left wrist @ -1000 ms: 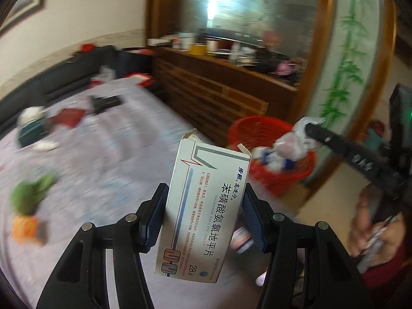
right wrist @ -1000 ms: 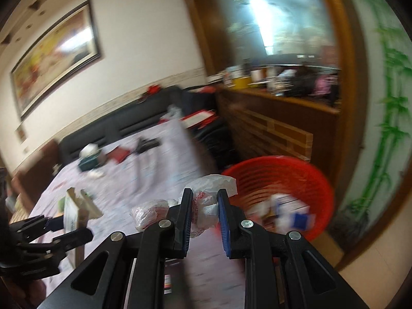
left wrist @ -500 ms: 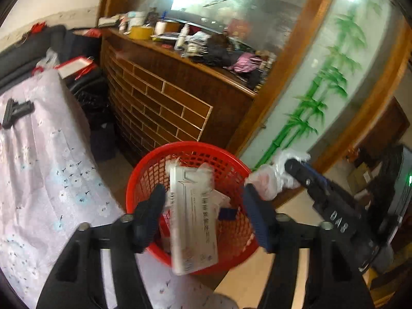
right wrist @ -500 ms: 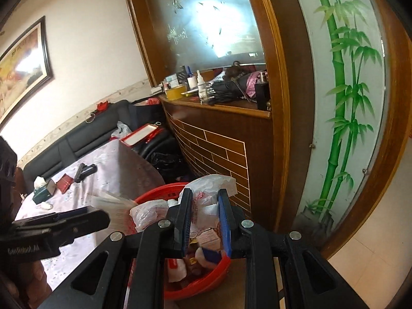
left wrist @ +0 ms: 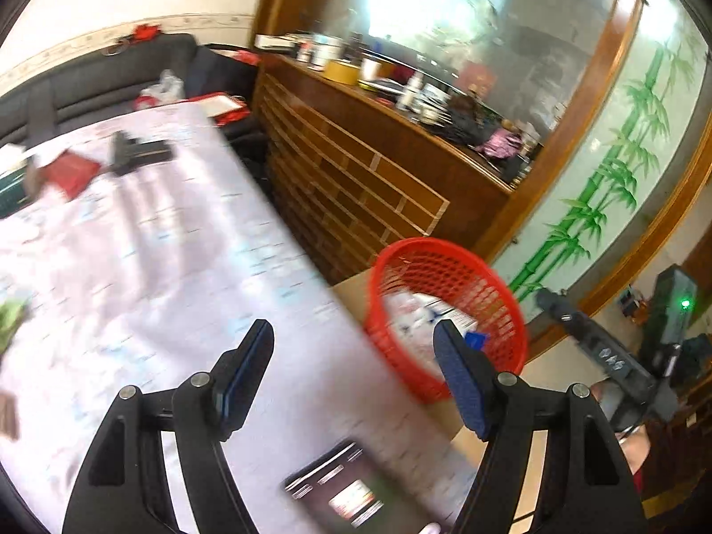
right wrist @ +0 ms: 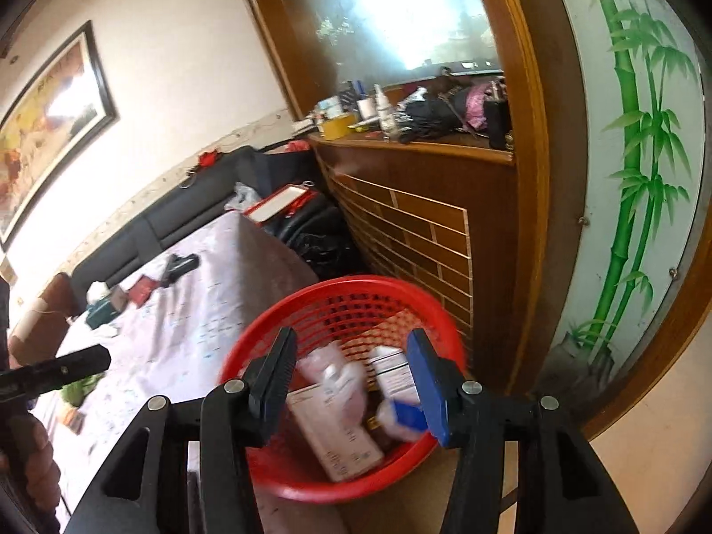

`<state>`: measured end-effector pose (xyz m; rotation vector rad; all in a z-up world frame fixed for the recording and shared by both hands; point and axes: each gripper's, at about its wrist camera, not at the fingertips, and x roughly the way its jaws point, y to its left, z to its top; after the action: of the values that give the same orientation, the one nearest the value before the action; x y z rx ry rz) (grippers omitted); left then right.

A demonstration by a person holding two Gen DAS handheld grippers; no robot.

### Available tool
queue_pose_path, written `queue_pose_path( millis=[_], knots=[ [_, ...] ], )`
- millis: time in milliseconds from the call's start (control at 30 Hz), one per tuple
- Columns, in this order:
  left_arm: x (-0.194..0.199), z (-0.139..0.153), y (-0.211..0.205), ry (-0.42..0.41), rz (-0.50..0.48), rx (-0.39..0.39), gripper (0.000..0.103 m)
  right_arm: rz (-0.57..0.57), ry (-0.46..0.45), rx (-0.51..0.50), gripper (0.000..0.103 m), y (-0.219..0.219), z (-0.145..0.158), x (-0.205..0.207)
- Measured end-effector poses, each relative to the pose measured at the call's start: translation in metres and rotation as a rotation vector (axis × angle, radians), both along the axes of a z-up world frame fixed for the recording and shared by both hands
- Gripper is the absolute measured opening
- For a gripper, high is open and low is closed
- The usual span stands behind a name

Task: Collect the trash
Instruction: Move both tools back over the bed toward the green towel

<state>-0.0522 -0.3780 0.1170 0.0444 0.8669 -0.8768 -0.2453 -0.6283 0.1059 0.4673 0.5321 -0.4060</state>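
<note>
A red mesh basket (right wrist: 338, 287) stands on the floor beside the table's corner and holds several pieces of trash. Among them lie a white medicine box (right wrist: 338, 440) and a crumpled pale plastic bag (right wrist: 336, 374). My right gripper (right wrist: 351, 334) hovers right above the basket; its jaws are opening and nothing is between them. My left gripper (left wrist: 353, 327) is over the table's edge, left of the basket (left wrist: 445, 258). Its jaws are also opening, with nothing between them.
The table (left wrist: 155, 258) has a pale floral cloth. On it lie a dark packet (left wrist: 347, 489) near me, and a black item (left wrist: 133, 153) and a red booklet (left wrist: 71, 171) further off. A wooden cabinet (left wrist: 356, 169) stands behind the basket, a dark sofa behind the table.
My left gripper let the white medicine box fall into the basket, then swung back left over the table. My right gripper came over the basket, opened, and the plastic bag dropped in.
</note>
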Motion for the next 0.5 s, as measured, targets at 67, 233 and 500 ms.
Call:
queue_pose_path(
  millis=[67, 233, 500],
  knots=[
    [0.0, -0.002, 0.032, -0.013, 0.046, 0.016, 0.073, 0.047, -0.015, -0.003, 0.055, 0.019, 0.009, -0.003],
    [0.001, -0.011, 0.119, -0.022, 0.163, 0.049, 0.073, 0.234, -0.064, 0.034, 0.058, 0.074, 0.03, 0.004],
    [0.013, -0.029, 0.281, 0.021, 0.474, 0.062, 0.073, 0.56, -0.011, 0.02, 0.063, 0.185, 0.045, 0.056]
  ],
)
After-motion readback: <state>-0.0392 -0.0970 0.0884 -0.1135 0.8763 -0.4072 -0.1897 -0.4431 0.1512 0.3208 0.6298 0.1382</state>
